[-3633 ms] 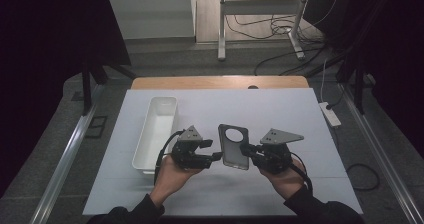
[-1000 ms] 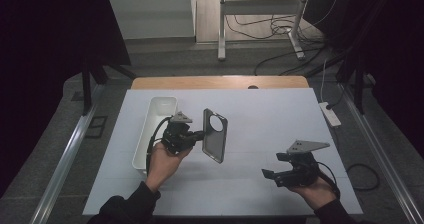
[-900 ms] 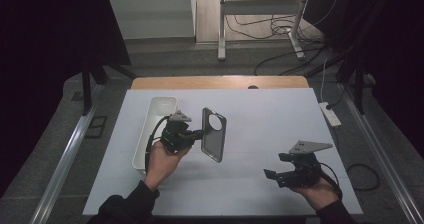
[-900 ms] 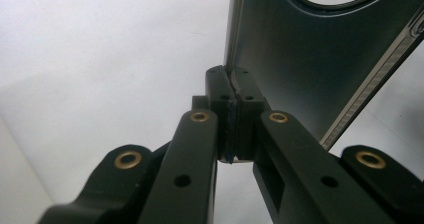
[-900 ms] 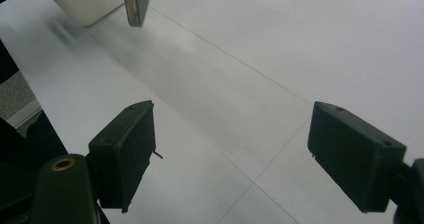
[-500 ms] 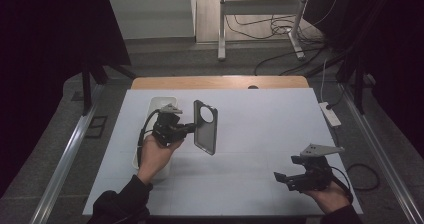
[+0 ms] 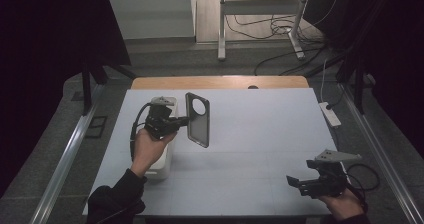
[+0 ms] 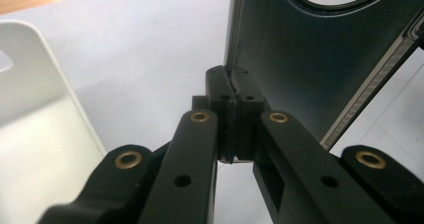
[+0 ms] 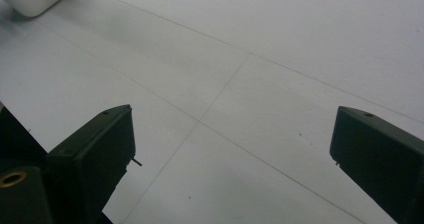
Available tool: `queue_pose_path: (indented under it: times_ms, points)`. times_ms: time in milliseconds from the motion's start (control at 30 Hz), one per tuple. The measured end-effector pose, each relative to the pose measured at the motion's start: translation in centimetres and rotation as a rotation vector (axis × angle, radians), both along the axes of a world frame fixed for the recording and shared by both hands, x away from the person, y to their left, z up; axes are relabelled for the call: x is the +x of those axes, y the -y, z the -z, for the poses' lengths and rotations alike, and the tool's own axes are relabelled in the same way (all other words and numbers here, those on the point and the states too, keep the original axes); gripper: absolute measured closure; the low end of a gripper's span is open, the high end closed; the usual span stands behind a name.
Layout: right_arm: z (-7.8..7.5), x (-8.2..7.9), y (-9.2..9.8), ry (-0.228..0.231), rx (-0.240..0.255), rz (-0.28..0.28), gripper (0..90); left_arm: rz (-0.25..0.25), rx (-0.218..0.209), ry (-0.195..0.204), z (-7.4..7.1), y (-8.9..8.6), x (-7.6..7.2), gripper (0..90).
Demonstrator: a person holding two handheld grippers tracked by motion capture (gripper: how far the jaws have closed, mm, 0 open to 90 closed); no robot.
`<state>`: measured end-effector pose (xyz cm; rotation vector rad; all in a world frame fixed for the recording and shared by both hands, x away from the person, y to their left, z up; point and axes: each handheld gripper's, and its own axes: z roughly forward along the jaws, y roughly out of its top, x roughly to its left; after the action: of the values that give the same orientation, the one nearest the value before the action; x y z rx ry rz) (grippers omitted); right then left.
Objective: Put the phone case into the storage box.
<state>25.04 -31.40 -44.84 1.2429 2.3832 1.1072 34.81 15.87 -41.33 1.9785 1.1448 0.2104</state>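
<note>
I see dark, near-black long sleeves reaching to my wrists. My left gripper is a black, blocky plastic tool with a pale grey plate on top and a black cable looping from its rear; up close its flat black fingers sit on arms dotted with brass-ringed rivets and small bored holes. My right gripper matches it, with a grey three-cornered plate, a trailing black cable and square-ended black fingers.

Phone case: earlier held between both grippers near the table's middle; now carried left and farther off, upright beside the white bin.
Left gripper: moved far-left, over the bin (fingers clamped on the case's edge).
Right gripper: let go, withdrew to the near-right; its jaws have just been opening, nothing between them.
</note>
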Motion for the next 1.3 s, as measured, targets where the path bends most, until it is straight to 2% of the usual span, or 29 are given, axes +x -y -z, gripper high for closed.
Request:
queue_pose_path:
  times_ms: [133, 333, 633, 1300]
  points:
    - [0.1, -0.5, 0.6, 0.014, 0.003, 0.037, 0.8, -0.014, 0.003, 0.002, -0.3, -0.5, 0.2, 88.9]
    - [0.0, -0.8, 0.9, 0.027, 0.024, 0.059, 0.4, -0.036, 0.008, 0.009, -0.8, -1.3, 0.5, 88.8]
    - [0.2, -0.5, 0.9, 0.003, 0.018, 0.063, 0.1, -0.063, 0.011, 0.011, -1.3, -2.2, 1.1, 88.8]
    - [0.1, -0.8, 0.9, 0.029, 0.006, 0.069, 0.3, -0.136, 0.012, 0.025, -1.9, -4.2, 2.5, 88.9]
